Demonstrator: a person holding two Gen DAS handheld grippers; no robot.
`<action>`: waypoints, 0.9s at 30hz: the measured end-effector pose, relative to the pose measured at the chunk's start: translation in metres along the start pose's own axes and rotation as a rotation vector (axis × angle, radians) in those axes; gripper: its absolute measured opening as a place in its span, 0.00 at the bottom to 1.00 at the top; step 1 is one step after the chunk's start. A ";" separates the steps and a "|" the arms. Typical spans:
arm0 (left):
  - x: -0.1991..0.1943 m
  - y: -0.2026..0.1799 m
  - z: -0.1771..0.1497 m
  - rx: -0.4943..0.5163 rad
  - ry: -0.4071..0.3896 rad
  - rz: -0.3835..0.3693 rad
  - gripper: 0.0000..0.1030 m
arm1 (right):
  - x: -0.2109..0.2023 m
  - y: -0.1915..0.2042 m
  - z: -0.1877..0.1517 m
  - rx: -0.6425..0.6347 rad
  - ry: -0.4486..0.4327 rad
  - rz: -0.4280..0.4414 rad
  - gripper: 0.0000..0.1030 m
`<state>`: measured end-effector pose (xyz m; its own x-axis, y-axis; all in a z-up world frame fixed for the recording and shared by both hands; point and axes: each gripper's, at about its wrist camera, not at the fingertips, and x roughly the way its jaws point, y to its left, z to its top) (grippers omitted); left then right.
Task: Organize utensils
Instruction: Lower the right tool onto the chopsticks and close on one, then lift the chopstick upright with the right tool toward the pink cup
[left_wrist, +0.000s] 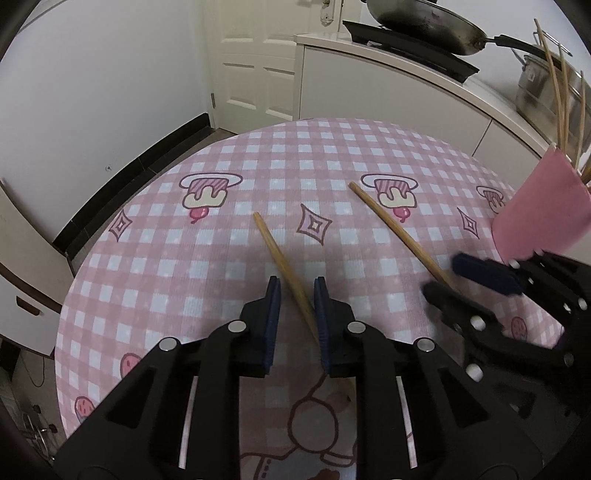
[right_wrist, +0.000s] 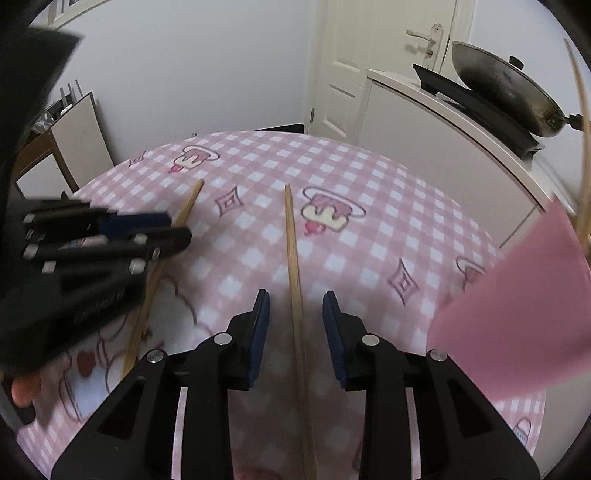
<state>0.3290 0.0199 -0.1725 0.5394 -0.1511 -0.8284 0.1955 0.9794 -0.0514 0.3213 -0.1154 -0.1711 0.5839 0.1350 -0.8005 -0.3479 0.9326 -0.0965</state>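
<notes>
Two wooden chopsticks lie on the pink checked tablecloth (left_wrist: 207, 229). The left chopstick (left_wrist: 280, 254) runs between the open jaws of my left gripper (left_wrist: 297, 284), which straddles it without touching. The right chopstick (left_wrist: 395, 225) runs between the open jaws of my right gripper (right_wrist: 295, 299), seen in the right wrist view (right_wrist: 293, 258). The left chopstick (right_wrist: 184, 214) and left gripper (right_wrist: 162, 230) show at the left of the right wrist view. The right gripper (left_wrist: 447, 275) shows at the right of the left wrist view. A pink holder (left_wrist: 543, 218) with several chopsticks stands at the right.
The round table's far edge curves toward a white wall and door (left_wrist: 255, 66). A white counter (left_wrist: 406, 74) at the back right carries a wok (left_wrist: 424, 22) and a steel pot (left_wrist: 546, 88). The pink holder (right_wrist: 517, 314) stands close to the right of my right gripper.
</notes>
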 end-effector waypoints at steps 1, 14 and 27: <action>0.001 0.000 0.001 0.000 0.001 -0.001 0.18 | 0.003 -0.001 0.004 0.001 0.004 0.006 0.27; 0.006 0.003 0.010 -0.013 0.011 -0.009 0.11 | 0.022 0.006 0.032 -0.040 0.042 0.032 0.05; -0.062 0.006 0.004 -0.057 -0.117 -0.092 0.06 | -0.038 0.016 0.025 0.004 -0.102 0.112 0.04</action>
<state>0.2997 0.0351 -0.1193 0.6133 -0.2520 -0.7485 0.2038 0.9661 -0.1582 0.3122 -0.0975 -0.1273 0.6133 0.2715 -0.7417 -0.4124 0.9110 -0.0076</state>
